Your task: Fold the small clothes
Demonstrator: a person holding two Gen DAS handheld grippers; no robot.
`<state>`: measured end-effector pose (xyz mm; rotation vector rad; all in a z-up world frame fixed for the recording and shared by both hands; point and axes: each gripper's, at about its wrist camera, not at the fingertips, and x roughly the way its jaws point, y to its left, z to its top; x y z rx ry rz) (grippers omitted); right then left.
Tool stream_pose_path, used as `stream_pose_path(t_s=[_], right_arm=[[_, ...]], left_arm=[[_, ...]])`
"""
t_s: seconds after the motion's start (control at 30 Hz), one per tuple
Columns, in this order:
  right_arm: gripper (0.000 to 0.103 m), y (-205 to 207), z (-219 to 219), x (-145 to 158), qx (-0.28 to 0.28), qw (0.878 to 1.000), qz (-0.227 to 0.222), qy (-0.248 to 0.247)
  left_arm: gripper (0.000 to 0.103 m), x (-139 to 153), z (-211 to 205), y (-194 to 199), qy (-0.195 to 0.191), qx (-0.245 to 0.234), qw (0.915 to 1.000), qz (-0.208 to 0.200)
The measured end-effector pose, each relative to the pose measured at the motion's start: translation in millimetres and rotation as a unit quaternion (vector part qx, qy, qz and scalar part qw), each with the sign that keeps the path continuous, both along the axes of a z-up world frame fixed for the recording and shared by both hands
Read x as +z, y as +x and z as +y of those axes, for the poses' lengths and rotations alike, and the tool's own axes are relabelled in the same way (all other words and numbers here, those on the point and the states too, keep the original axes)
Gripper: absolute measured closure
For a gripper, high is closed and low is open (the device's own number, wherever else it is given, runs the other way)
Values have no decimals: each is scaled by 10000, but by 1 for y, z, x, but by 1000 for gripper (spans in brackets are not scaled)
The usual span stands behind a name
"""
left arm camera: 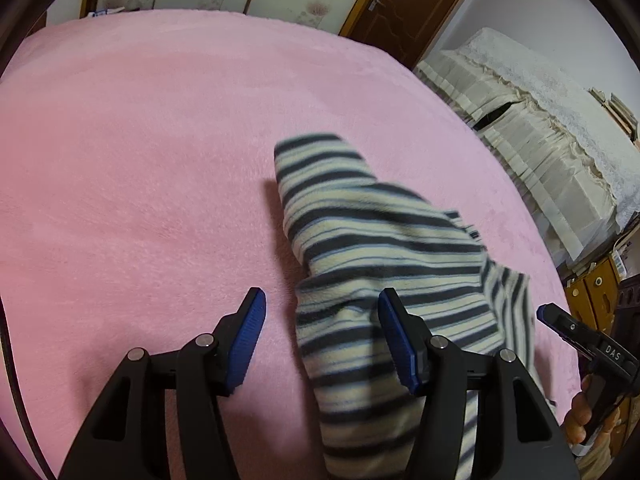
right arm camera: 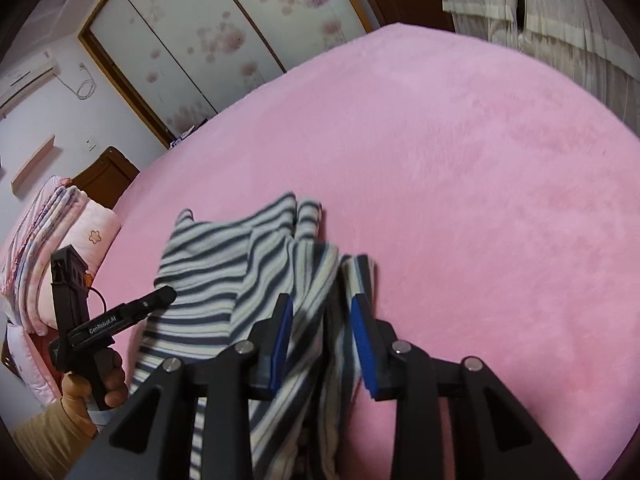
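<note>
You are working over a pink blanket that is covering the bed. At the blanket's left end a folded quilt is lying, with a flowered wardrobe behind it and a brown door further right. Your left gripper is hanging with fingers spread wide, clamping nothing. The striped garment is lying rumpled on the blanket's near right part. Your right gripper is standing parted, cloth passing between its pads. Cream curtains are hanging beyond the blanket's right edge.
</note>
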<state>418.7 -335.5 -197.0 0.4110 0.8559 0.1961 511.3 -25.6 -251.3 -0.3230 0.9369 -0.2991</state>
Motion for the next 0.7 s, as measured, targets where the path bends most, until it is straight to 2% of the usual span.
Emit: stream_pose_path(t_s=[0.17, 0.37, 0.6, 0.7], right_arm=[[73, -22, 13, 20, 242, 9993, -136, -258], [73, -55, 40, 19, 610, 9974, -231, -307], [74, -49, 77, 7, 794, 9931, -254, -830], [78, -40, 76, -7, 644, 9914, -137, -1135]], left_arm=[[46, 26, 0, -29, 38, 37, 9995, -297], [46, 40, -21, -72, -79, -182, 9985, -505], [46, 28, -54, -88, -17, -492, 9976, -489], [46, 12, -64, -92, 316, -664, 9961, -481]])
